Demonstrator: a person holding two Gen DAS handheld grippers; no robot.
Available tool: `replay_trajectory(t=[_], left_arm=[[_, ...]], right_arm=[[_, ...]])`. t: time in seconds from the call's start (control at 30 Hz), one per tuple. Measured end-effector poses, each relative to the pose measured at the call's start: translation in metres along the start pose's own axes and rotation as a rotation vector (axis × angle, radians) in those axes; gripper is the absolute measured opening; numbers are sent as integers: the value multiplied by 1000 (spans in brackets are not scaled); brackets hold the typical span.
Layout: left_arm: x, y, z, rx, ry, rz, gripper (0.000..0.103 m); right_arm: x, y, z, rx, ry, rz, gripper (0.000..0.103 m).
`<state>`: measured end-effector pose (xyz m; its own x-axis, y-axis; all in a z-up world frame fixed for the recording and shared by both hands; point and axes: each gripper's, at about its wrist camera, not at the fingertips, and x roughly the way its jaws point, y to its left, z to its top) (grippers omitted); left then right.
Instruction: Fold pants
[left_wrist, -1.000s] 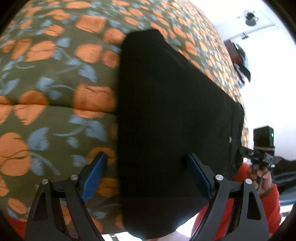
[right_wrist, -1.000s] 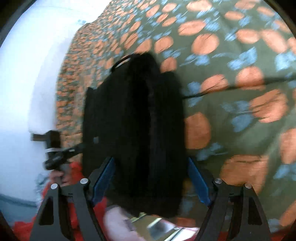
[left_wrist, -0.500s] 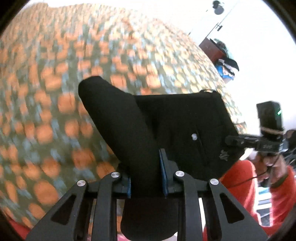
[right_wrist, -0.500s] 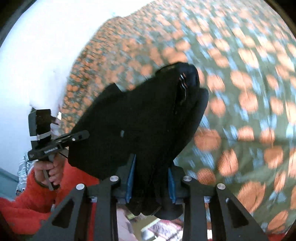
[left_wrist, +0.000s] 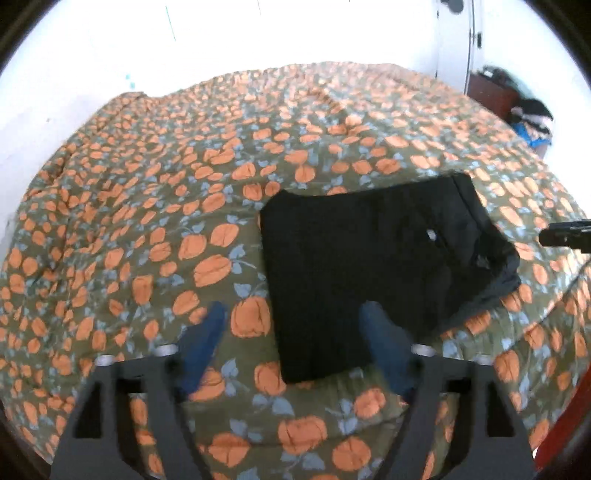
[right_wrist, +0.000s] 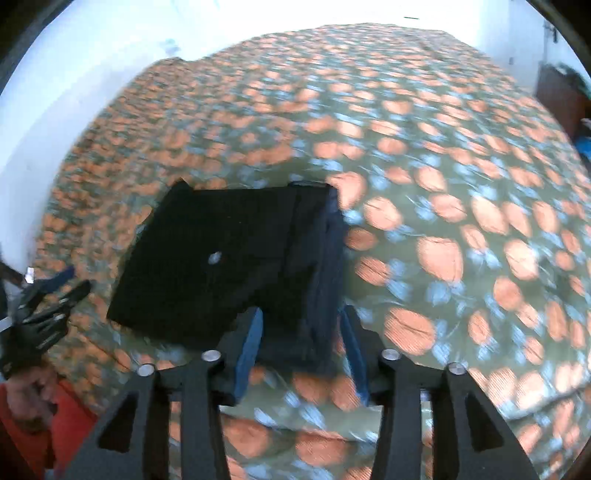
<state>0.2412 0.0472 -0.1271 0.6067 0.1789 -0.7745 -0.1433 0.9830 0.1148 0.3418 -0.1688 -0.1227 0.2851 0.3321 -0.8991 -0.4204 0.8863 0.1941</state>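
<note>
While jaws open, hand-held grippers (left_wrist: 291, 332) apparently above pants (left_wrist: 369, 273)

Both wrist views look steeply down, sharing the pants (left_wrist: 373, 266).

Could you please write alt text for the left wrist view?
Folded black pants lie flat on a bedspread patterned with orange pumpkins. The left gripper hovers over their near edge, its jaws opening and holding nothing. The other gripper's tip pokes in at the right edge.
</note>
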Motion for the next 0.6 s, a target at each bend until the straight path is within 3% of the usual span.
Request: replay_trajectory(t=[0.03,0.07,0.1,0.17,0.23,0.43,0.6], left_arm=[[-9,0,-6,-1,-21,-1,90],[-20,-2,-12,-2,-38,-7,91],[-28,-3,-15,-4,-50,-17,95],[-43,-6,-20,-22,-73,-33,98],[-57,-8,-26,-48,-96,-36,98],[-82,-11,-26,-83,-149,60,99],[-100,-17,-33,-50,-192,126,101]], right_arm=[[-5,-3,-9,-2,2,-9,73],[-13,-4,-18,-15,0,-22,87],[-19,-4,-26,-29,-6,-37,92],[-36,-1,-45,-59,-25,-61,93],[-52,5,-61,-77,-49,-77,102],[-86,37,-91,-138,-173,-133,103],[-99,58,-109,-145,-216,-127,103]])
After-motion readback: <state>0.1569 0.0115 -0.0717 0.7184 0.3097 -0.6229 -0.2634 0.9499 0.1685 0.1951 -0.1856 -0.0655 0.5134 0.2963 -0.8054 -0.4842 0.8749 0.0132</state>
